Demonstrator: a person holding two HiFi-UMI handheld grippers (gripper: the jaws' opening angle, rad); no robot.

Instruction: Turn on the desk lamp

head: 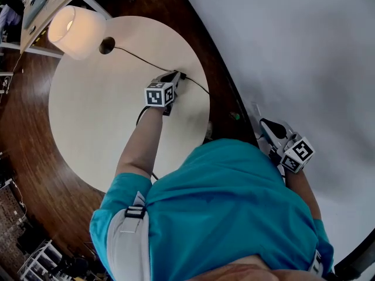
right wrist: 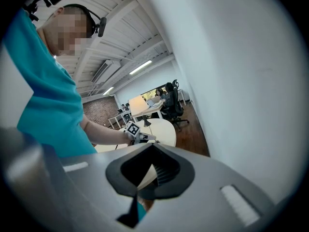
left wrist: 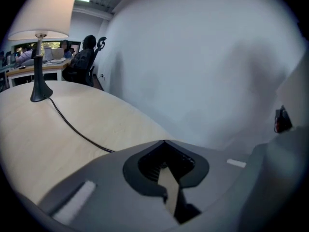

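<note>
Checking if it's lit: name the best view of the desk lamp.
Head view: the desk lamp glows, shade whole. Left gripper view crops the shade but shows stem and base; right gripper view shows it tiny.

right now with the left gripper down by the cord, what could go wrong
1. The left gripper sits at the cord; a tug could drag the lamp, which stands near the edge of the table.
2. The lamp already glows, so another press might turn it off.
</note>
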